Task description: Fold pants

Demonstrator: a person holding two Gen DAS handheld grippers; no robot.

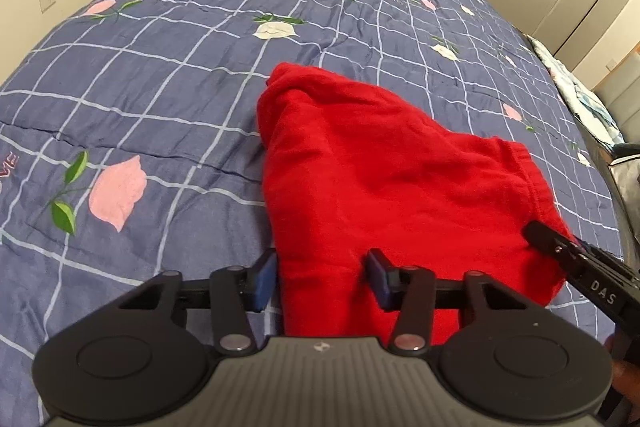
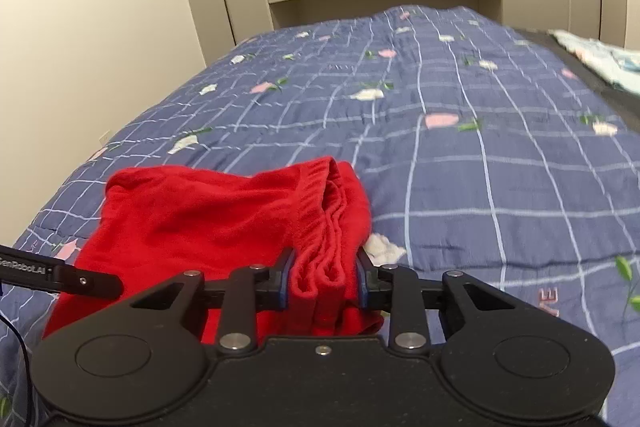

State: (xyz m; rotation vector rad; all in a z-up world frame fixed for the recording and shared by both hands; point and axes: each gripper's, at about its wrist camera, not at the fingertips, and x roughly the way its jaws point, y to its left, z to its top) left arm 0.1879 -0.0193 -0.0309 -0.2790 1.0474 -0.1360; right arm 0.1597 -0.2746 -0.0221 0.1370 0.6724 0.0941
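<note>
while red pants (image 2: 208, 223) lie bunched on bed quilt (image 2: 500, 167), right tongs (image 2: 325, 281) pinch waistband; left tongs (image 1: 322, 281) straddle near edge, grip unclear. folding barely begun, most left.

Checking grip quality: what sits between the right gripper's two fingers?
The bunched waistband of the red pants fills the right gripper, pads pressing it, in the right wrist view.

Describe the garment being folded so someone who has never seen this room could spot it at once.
Start at the bed, covered by a blue checked quilt printed with pink and white flowers. Near its close edge lies a bunched pair of red pants, gathered waistband towards the right hand-held gripper. It is the only plain red thing on the quilt.
</note>
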